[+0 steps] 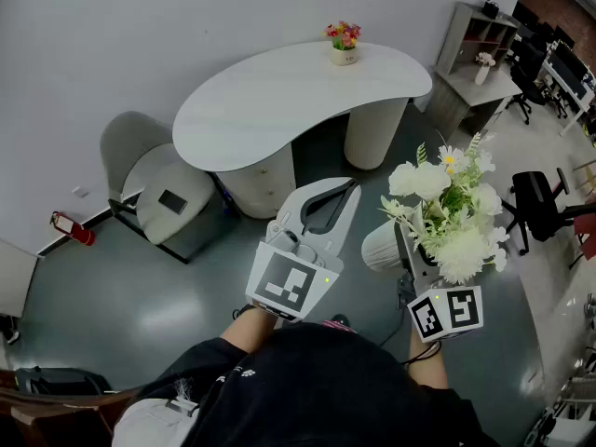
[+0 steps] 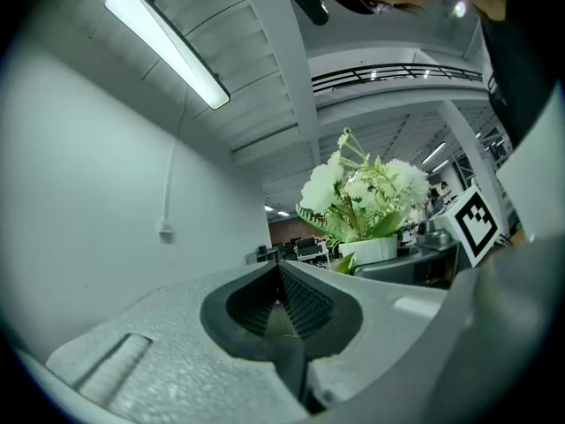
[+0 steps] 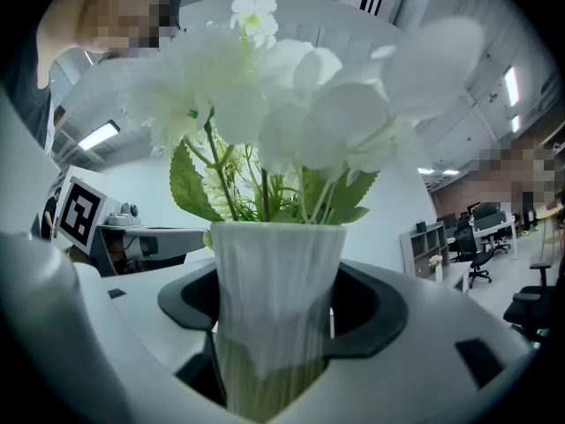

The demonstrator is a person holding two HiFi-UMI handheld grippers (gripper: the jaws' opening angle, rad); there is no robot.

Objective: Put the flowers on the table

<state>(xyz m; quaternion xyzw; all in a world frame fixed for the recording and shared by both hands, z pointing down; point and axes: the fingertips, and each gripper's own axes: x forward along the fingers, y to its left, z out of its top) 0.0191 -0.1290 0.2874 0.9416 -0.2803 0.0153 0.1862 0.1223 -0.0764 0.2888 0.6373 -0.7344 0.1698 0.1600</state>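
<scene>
Here two tools are counted: the left tool (image 1: 346, 194) is shut, empty; the right tool (image 3: 274, 343) is clamped wide on one white vase (image 3: 275, 263) of flowers (image 3: 291, 113), carried well apart from the single bench (image 1: 279, 101), where one small flower pot (image 1: 344, 40) stands.

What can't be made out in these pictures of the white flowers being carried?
Vase bottom: right gripper view, sunk between the right gripper's jaws.
Potted flowers on table: head view, too small to tell kind.
Floor underfoot: head view, hidden by the person.

open office: swivel chairs (image 1: 535, 201), shelving (image 1: 473, 37)
</scene>
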